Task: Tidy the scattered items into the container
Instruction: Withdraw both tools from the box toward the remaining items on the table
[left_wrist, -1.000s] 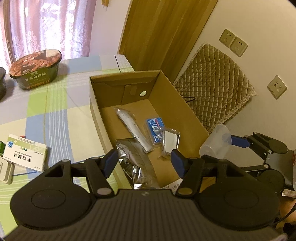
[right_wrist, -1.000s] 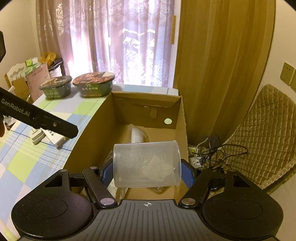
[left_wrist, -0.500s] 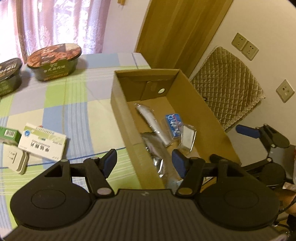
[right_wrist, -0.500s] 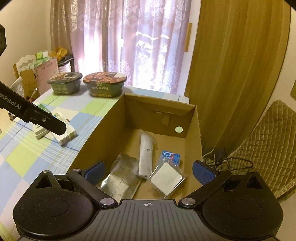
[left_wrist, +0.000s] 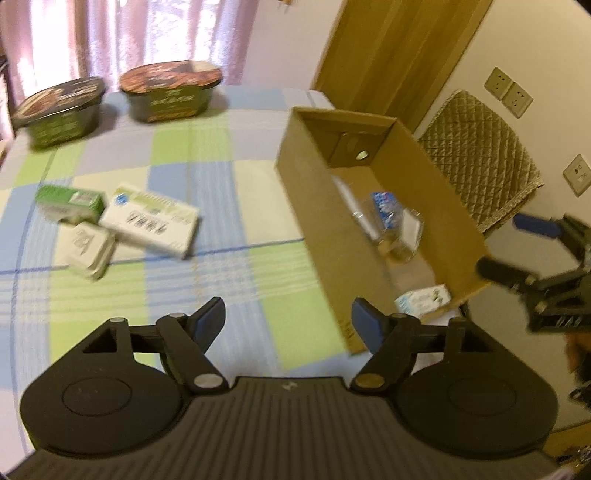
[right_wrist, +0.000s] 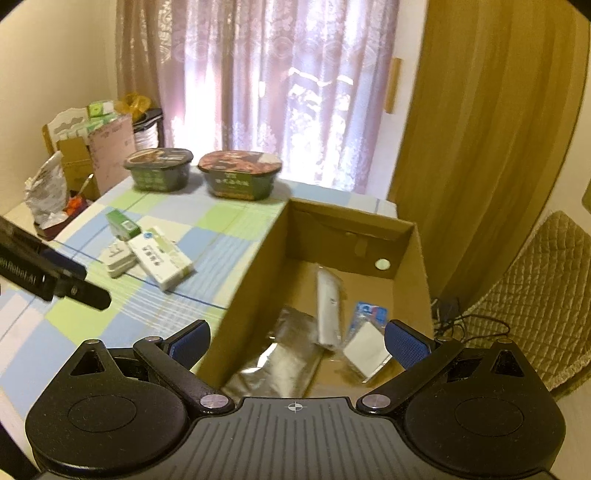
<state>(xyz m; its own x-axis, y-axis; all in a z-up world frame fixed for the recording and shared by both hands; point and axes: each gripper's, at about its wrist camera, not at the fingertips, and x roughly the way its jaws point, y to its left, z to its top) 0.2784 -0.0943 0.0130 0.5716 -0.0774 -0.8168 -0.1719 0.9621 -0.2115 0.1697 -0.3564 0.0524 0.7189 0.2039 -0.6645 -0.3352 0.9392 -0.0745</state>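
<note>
A table (right_wrist: 236, 221) under a checked cloth of green, blue and white carries everything. At its two o'clock corner stands an open box (right_wrist: 251, 280). Two bowls (right_wrist: 159, 168) (right_wrist: 239, 173) sit side by side at twelve. Near nine lie a green carton (right_wrist: 122, 223), a white carton (right_wrist: 162, 258) and a small white pack (right_wrist: 117, 260), touching one another.

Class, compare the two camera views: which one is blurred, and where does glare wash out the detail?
Left wrist view: motion blur smears the white medicine box and the cardboard box; the left hand-held gripper stays sharp. Right wrist view: mostly sharp, though the backlit curtain glares white; both views bend straight edges.
</note>
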